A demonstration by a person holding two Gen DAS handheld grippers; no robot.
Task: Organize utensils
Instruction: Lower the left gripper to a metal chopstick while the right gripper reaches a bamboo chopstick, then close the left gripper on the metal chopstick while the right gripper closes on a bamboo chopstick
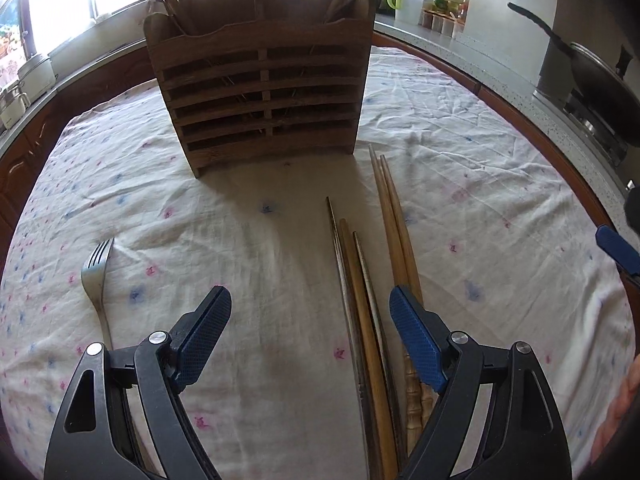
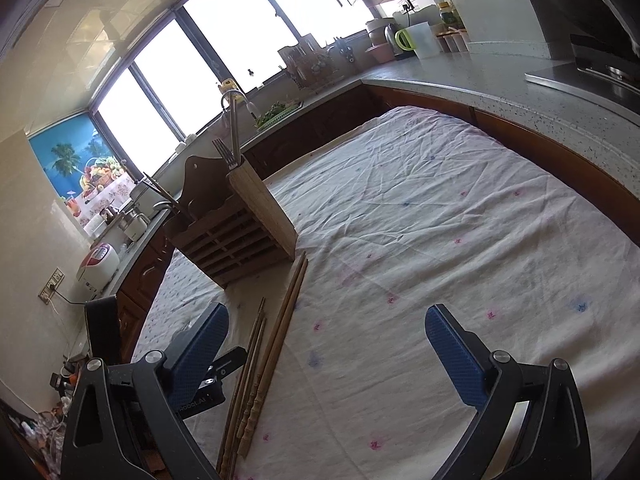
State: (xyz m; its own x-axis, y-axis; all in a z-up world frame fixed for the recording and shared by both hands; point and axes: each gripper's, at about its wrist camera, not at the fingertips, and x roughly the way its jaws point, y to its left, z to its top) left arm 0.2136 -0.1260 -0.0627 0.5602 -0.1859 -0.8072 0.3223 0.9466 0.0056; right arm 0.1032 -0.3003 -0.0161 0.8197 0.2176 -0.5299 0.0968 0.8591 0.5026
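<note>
Pick-up step: left gripper and right gripper both spread wide, empty, in front of wooden utensil holder; next likely grab chopsticks or fork.

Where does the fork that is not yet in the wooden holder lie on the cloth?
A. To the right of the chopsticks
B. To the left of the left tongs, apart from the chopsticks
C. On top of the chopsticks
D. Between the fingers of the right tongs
B: the fork lies alone on the cloth, left of the open left tongs, while the chopsticks lie toward the right.
</note>
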